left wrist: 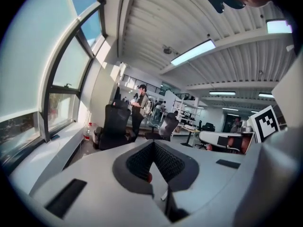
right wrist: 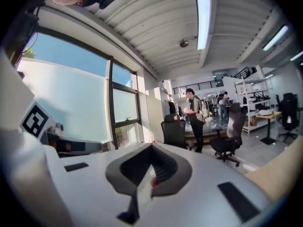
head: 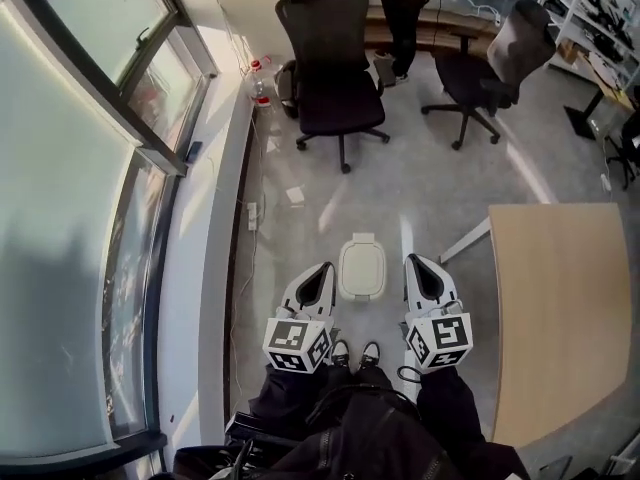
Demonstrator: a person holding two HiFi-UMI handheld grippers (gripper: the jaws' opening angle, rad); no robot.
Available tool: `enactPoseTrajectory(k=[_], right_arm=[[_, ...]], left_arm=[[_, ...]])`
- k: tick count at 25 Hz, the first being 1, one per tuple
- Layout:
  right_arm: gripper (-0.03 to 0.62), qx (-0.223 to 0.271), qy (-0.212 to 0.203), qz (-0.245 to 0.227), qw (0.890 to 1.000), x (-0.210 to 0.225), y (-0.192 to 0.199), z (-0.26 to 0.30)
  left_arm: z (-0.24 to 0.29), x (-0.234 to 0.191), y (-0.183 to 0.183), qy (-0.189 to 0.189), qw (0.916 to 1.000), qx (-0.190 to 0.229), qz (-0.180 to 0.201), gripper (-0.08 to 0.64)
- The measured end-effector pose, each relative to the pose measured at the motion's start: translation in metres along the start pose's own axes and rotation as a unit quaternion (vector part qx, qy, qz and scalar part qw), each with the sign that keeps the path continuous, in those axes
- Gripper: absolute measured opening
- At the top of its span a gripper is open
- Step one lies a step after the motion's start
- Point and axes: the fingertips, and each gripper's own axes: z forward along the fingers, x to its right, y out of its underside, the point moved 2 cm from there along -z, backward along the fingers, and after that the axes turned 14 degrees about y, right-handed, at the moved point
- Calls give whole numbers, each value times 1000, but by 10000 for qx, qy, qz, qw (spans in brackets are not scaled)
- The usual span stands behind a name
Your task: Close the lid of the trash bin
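Only overhead: trash bin [head: 361, 266] between left tool [head: 322, 273] and right tool [head: 418, 266].

The grey floor [head: 430, 183] carries a white trash bin [head: 361, 266] (lid down), a black office chair [head: 335, 63], a second chair [head: 495, 68] and bottles [head: 260, 80] by the window.

1. The white plastic left tool [head: 322, 273] points forward, just left of the person's black shoes [head: 355, 352], jaws closed together and empty.
2. The white plastic right tool [head: 418, 266] lies parallel, just right of the shoes, jaws likewise together.
3. Dark sleeves [head: 445, 403] trail behind both.
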Motion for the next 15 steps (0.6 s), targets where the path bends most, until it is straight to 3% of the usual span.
enactPoseTrajectory(k=[8, 15], right_arm=[[5, 795, 0, -165, 9967, 4, -74, -44], [5, 1135, -37, -265, 9932, 5, -99, -52]], left_arm=[[-5, 49, -69, 203, 9969, 541, 526, 2], [-6, 63, -90, 308, 9940, 692, 788, 2]])
